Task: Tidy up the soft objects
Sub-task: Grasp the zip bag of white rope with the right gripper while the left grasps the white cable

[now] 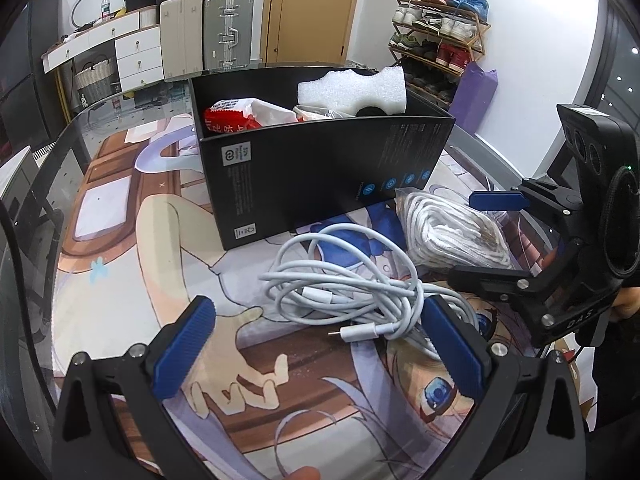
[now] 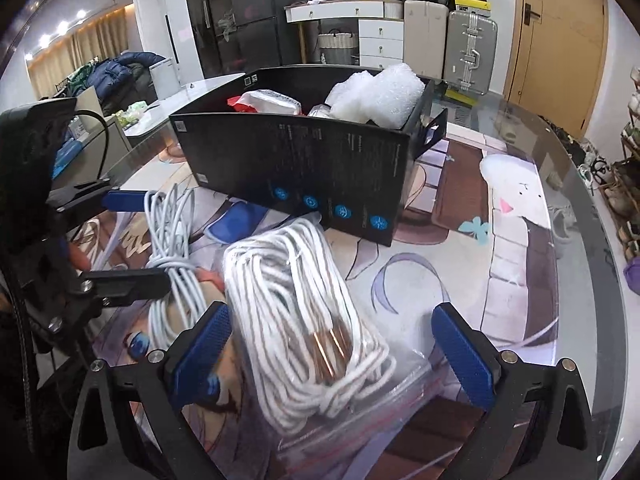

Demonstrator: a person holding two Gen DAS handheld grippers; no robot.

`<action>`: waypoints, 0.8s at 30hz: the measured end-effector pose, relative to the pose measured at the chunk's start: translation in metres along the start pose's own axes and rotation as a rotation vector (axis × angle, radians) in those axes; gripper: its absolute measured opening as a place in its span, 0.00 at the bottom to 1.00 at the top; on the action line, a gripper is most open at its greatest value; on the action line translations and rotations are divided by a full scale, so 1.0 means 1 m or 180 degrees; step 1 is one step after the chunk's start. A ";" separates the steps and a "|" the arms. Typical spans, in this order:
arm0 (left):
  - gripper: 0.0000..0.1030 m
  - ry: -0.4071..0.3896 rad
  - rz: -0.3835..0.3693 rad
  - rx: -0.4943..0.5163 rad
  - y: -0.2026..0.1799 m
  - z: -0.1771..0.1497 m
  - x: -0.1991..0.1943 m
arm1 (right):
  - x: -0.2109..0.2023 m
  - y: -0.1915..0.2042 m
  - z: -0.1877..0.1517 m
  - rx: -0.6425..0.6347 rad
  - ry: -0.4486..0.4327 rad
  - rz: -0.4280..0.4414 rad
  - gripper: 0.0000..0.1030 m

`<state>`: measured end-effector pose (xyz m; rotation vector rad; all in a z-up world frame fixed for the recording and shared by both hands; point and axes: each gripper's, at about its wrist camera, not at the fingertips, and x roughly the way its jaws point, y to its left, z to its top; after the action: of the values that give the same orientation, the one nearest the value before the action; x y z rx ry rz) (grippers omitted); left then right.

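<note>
A black open box point(image 1: 320, 168) stands on the printed mat and holds a white foam block point(image 1: 356, 88), a red-and-white packet point(image 1: 236, 118) and other wrapped items. It also shows in the right wrist view point(image 2: 296, 168). A loose bundle of pale charging cable point(image 1: 344, 284) lies in front of it, between my left gripper's point(image 1: 316, 344) open fingers. A clear bag of white rope point(image 2: 304, 320) lies between my right gripper's point(image 2: 332, 344) open fingers. The bag also shows in the left wrist view point(image 1: 448, 232), with the right gripper point(image 1: 492, 236) around it.
The mat covers a glass table point(image 2: 580, 168) with a curved edge. Suitcases point(image 1: 208, 32), a white dresser point(image 1: 120, 48) and a shoe rack point(image 1: 440, 36) stand behind it. The cable bundle also shows in the right wrist view point(image 2: 172, 256).
</note>
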<state>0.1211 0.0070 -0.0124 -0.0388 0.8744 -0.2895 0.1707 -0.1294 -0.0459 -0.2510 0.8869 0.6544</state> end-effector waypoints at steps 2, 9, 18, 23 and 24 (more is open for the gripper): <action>1.00 -0.0003 -0.0007 -0.0001 0.000 -0.001 0.000 | 0.001 0.003 0.000 -0.0055 0.0021 -0.0047 0.92; 1.00 -0.0008 -0.0018 0.0013 0.001 -0.002 0.000 | -0.013 0.009 -0.011 -0.0014 -0.0113 0.0005 0.63; 1.00 0.0008 0.0000 0.0055 -0.004 -0.001 0.000 | -0.019 0.013 -0.018 0.0022 -0.0171 0.0093 0.57; 1.00 0.0015 -0.0014 0.0078 -0.005 0.000 0.001 | -0.018 0.015 -0.019 0.0011 -0.0177 0.0064 0.57; 1.00 0.0016 -0.0020 0.0085 -0.006 0.000 0.002 | -0.018 0.015 -0.019 0.0017 -0.0180 0.0073 0.57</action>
<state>0.1205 0.0010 -0.0131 -0.0160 0.8754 -0.3071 0.1410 -0.1342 -0.0433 -0.2168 0.8383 0.6774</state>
